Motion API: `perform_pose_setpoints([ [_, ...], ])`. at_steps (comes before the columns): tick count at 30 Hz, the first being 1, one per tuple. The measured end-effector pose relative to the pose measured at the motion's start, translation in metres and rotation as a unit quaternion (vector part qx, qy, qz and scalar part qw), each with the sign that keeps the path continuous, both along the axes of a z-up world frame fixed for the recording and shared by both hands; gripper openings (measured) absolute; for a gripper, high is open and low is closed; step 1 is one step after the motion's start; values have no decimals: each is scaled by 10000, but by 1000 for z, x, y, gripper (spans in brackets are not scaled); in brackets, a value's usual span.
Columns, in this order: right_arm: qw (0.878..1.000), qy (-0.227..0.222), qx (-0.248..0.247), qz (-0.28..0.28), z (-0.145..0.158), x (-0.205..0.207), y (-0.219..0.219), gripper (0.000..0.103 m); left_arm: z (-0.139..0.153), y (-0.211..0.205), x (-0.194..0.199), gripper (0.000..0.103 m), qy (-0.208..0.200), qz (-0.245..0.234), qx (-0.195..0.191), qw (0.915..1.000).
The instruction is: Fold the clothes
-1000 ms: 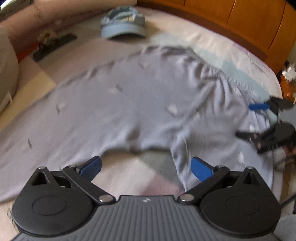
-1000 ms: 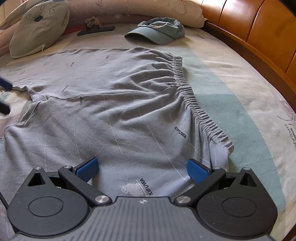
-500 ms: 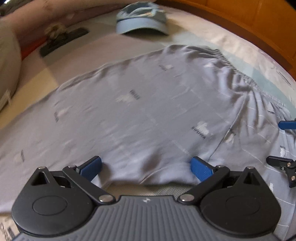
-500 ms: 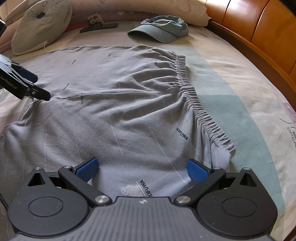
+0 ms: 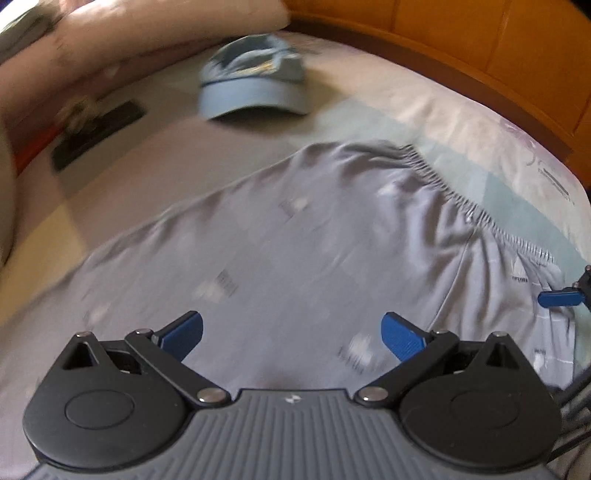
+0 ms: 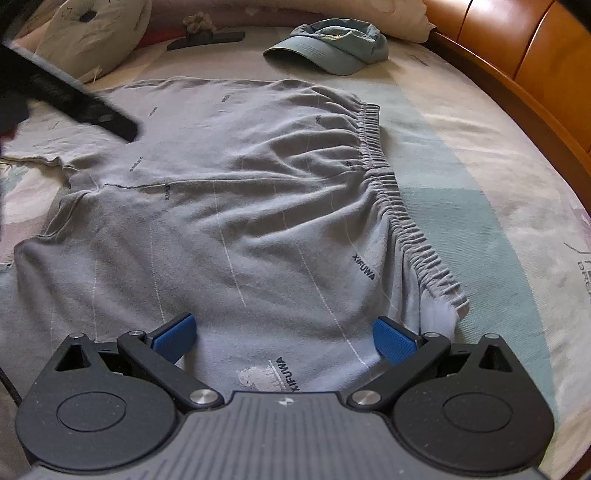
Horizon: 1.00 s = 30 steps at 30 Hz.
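Wooden bedframe [image 6: 517, 85], patterned bedspread [image 6: 461, 155]

**Cloth, plastic and polished wood**

We see grey shorts [image 6: 258, 206] of soft, matt, creased cloth with a ribbed gathered waistband [image 6: 402, 218]. Our right gripper [image 6: 283, 338] shows matt black plastic, ridged blue pads [image 6: 391, 339] and shiny metal pivots. The bed frame [image 6: 524, 48] is glossy wood.

One pair of grey shorts [image 6: 258, 206] lies spread on the bed [image 6: 498, 192]. One blue cap [image 6: 332, 44] sits near the bed's far edge, along with one flat black object [image 6: 207, 38] with a small fuzzy thing on top. One pale cushion [image 6: 92, 33] rests at the far left corner. Two grippers show: the left gripper [image 5: 291, 338] and the right gripper [image 6: 282, 338].
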State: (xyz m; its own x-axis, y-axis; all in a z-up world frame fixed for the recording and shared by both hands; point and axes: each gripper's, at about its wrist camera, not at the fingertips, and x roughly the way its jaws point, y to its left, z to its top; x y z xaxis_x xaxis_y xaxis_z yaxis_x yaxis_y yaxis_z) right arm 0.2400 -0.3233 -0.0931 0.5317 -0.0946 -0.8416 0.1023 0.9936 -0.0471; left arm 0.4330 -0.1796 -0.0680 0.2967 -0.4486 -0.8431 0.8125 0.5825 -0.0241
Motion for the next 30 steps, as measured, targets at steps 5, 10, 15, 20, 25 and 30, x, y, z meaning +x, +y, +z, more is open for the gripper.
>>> perform_pose_setpoints([
  [5, 9997, -158, 205, -17, 8, -2, -8, 103, -28, -22, 9, 103, 184, 312, 277, 9990],
  [10, 9984, -213, 526, -38, 17, 7, -29, 103, -23, -13, 9, 102, -23, 507, 302, 9983],
  [15, 9949, -423, 883, 228, 30, 35, -58, 103, -17, -1, 18, 102, -130, 561, 445, 9973],
  [20, 9874, -320, 1303, 843, 31, 86, -87, 103, -15, 0, 25, 102, -255, 788, 485, 9954],
  [25, 9755, 9, 1466, 1641, 31, 140, -103, 103, -18, -3, 22, 102, -568, 1053, 563, 9912],
  [30, 9659, 134, 1557, 2063, 36, 191, -120, 103, -16, -1, 20, 102, -628, 1155, 619, 9894],
])
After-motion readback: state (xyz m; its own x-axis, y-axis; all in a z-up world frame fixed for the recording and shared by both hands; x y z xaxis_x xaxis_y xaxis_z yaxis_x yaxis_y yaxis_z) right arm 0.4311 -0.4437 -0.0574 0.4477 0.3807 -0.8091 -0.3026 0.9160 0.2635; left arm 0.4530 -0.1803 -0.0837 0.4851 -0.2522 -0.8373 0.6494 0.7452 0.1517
